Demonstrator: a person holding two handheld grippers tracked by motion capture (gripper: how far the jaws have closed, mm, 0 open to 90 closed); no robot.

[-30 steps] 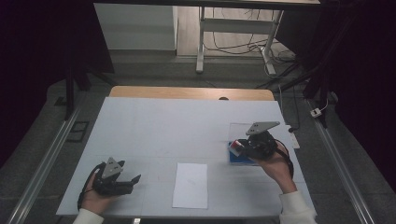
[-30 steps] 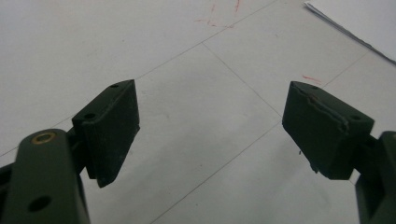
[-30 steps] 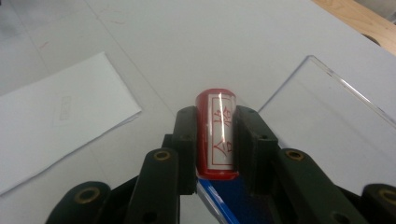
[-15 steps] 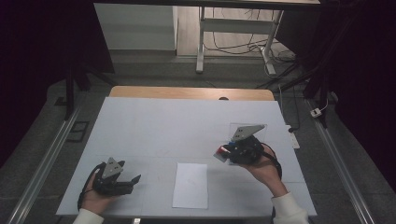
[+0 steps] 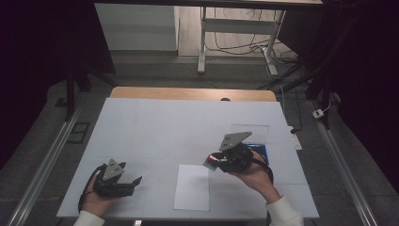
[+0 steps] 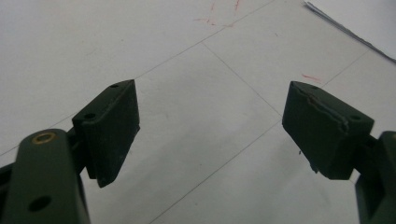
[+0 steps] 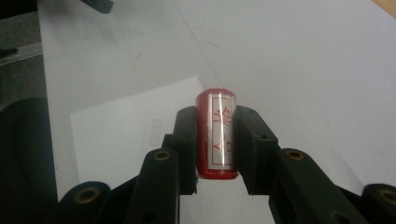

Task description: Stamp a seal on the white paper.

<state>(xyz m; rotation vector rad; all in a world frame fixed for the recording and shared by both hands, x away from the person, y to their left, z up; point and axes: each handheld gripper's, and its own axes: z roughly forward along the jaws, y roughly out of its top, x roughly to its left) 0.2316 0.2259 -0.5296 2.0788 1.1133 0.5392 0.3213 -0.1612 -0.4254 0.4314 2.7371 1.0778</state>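
A red stamp (image 7: 215,135) with a silver label sits at the centre of the right gripper view, clamped between the jaws of the right gripper (image 7: 215,144); its lower end is hidden behind them. In the high view it hovers right of centre, just beside a white paper sheet (image 5: 192,187). The left gripper (image 6: 210,126), lower left there, has its jaws wide apart over the bare table (image 6: 187,37).
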